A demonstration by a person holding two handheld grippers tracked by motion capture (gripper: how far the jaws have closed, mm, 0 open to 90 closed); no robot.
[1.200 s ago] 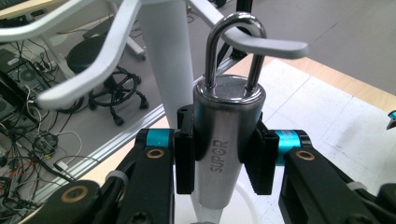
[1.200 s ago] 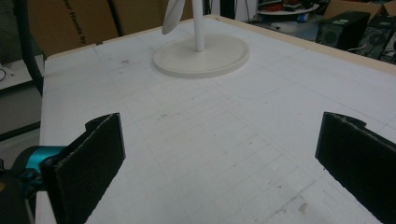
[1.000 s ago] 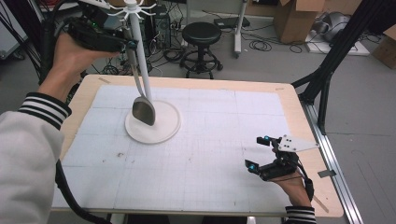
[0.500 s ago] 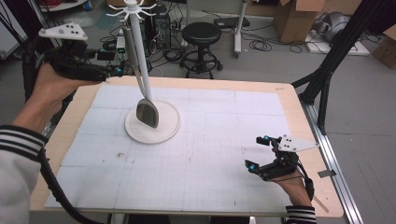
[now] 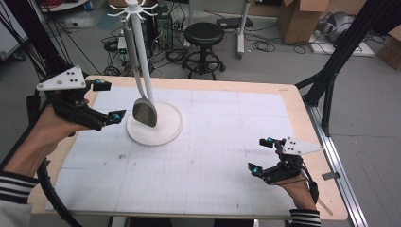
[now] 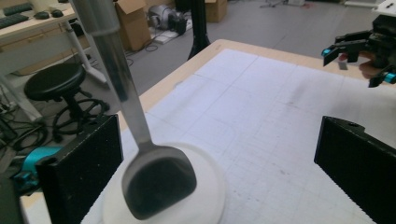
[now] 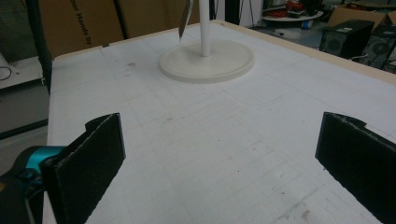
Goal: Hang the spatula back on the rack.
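Note:
A white hook stand (image 5: 147, 80) rises from its round base (image 5: 168, 128) at the back left of the table. A metal spatula (image 5: 144, 112) hangs from one of its top hooks, blade just above the base. My left gripper (image 5: 108, 100) is open, a little left of the blade and not touching it. In the left gripper view the spatula (image 6: 159, 179) hangs between and ahead of the wide-apart jaws of the left gripper (image 6: 219, 168). My right gripper (image 5: 261, 155) is open and empty near the front right. The right gripper (image 7: 224, 158) faces the base (image 7: 208, 60) from afar.
A white gridded mat (image 5: 213, 142) covers the wooden table (image 5: 302, 118). A black stool (image 5: 203, 35), cables and cardboard boxes (image 5: 298, 19) sit on the floor beyond the far edge. A black frame leg (image 5: 331, 80) stands off the right side.
My left gripper has come down and to the left from the top of the stand to beside the spatula blade. The right gripper has stayed put.

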